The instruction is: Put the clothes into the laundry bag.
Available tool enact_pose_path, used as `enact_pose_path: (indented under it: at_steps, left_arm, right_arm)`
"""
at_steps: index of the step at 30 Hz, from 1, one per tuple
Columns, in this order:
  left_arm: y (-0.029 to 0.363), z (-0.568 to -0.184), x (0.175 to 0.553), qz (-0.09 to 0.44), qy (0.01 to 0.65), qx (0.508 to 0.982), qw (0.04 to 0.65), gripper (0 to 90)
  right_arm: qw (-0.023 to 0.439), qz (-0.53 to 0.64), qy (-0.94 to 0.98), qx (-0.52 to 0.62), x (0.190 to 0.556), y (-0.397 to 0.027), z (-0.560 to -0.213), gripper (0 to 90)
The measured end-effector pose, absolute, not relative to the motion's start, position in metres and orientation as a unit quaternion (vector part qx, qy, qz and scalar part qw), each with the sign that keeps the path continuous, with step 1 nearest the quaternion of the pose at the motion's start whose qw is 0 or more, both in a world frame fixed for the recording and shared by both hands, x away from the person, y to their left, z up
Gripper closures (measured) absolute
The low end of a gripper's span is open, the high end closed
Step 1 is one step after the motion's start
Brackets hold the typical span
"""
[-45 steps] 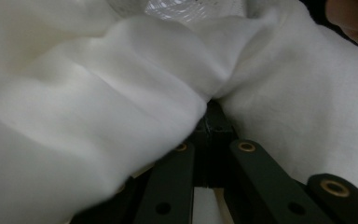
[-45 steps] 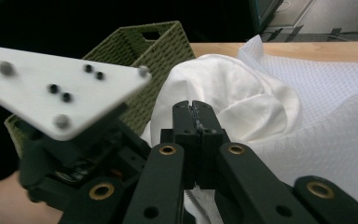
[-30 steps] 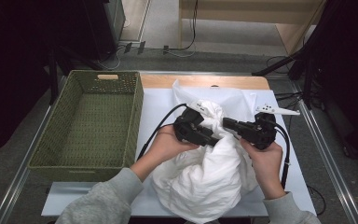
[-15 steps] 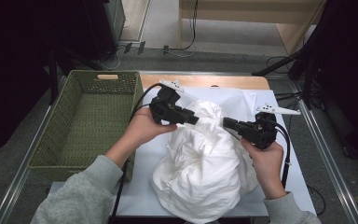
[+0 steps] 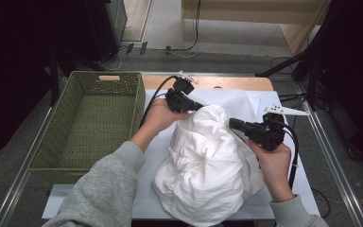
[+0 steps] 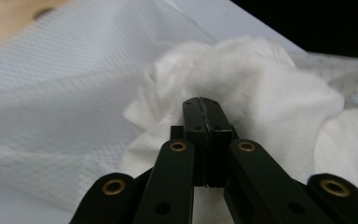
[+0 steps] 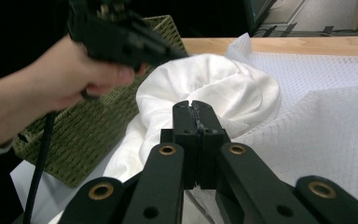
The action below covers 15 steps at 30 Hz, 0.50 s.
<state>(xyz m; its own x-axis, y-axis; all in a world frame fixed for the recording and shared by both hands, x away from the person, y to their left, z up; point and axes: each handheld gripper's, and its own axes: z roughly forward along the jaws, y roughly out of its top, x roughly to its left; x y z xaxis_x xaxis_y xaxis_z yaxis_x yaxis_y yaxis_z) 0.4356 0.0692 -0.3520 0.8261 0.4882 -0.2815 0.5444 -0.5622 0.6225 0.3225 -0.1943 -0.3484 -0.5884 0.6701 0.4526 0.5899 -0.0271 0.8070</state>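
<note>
Jaws on both grippers, left (image 5: pixel 199 107) & right (image 5: pixel 232 124), pinch white cloth (image 5: pixel 208 161).

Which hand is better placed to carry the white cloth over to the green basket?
Probably the left: the left gripper pinches the white cloth on the side next to the green basket; the right gripper is farther.

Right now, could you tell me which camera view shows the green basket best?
The high view: the whole basket sits left of the white cloth. The right gripper view catches only its near wall.
</note>
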Motion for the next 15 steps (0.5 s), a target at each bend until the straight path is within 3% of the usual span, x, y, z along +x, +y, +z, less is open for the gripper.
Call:
enact_pose_path:
  at_steps: [15]
  left_arm:
    - [0.04,-0.366,0.359,-0.054,0.213,0.89,0.399,90.0]
  right_arm:
    - [0.045,0.564,0.685,0.46,0.325,-0.193,-0.348,90.0]
